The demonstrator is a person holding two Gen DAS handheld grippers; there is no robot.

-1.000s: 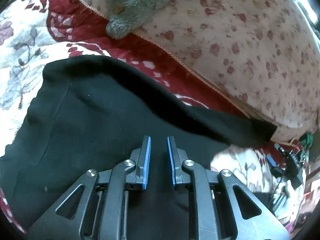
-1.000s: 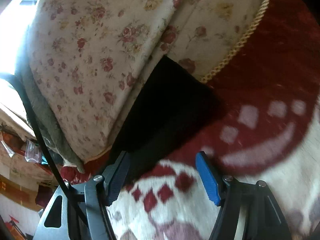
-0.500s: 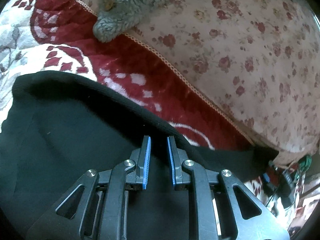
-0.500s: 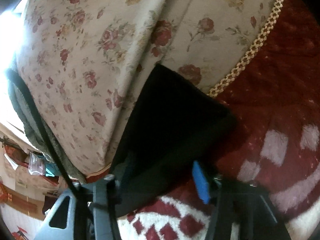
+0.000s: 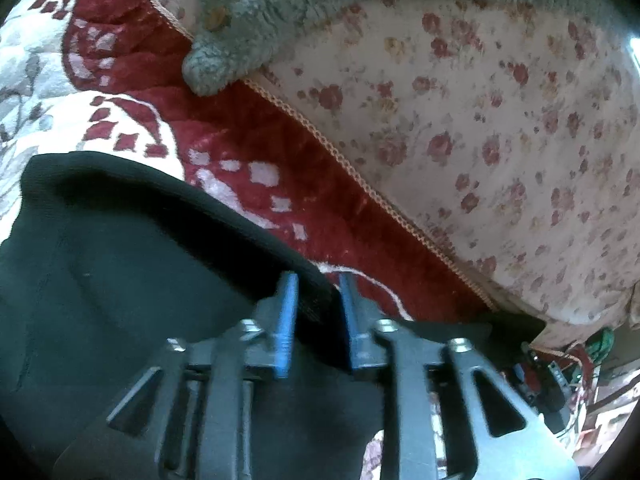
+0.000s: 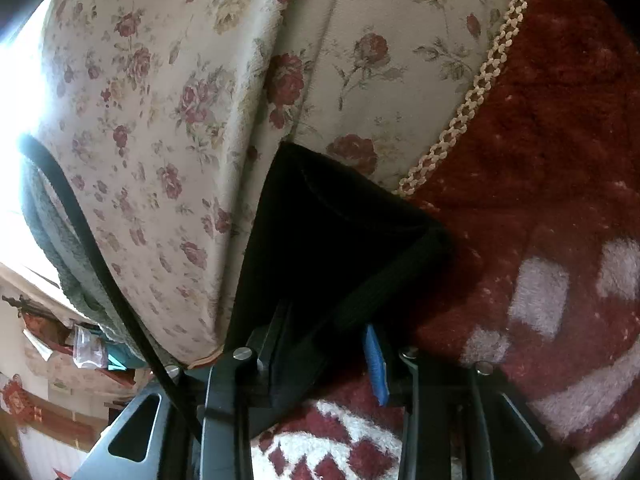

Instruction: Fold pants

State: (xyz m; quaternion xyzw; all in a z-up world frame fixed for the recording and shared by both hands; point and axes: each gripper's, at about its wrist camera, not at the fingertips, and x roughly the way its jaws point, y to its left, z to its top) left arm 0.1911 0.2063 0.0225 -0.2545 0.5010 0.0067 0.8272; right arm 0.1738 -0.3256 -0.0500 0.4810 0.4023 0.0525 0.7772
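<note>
The black pants (image 5: 120, 280) lie on a red and white patterned blanket (image 5: 248, 140) that covers the seat of a sofa. In the left wrist view the dark cloth fills the lower left part, and its upper edge is a thick rolled fold that runs from the left down to the left gripper (image 5: 316, 312). The jaws of this gripper have just been opening; they now stand at a narrow gap, with the folded edge of the pants between the blue pads (image 5: 286, 320). The pads seem not to press on the cloth, though the picture is blurred there.

In the right wrist view one corner of the pants (image 6: 332, 232) rests against the floral sofa cushion (image 6: 168, 120) on the left and on the red blanket (image 6: 540, 140) on the right. The right gripper (image 6: 320, 344) has just been closing its jaws, and the hem of the pants lies between them. The left finger touches the cloth; whether the blue pad (image 6: 376, 364) on the right also presses on it cannot be told.

A cream braided cord (image 6: 472, 96) marks the edge of the blanket where it meets the cushion. A grey fleece cloth (image 5: 256, 28) hangs over the top of the cushion. No writing or label can be read. Open blanket remains beyond the pants, up to the cushion.
</note>
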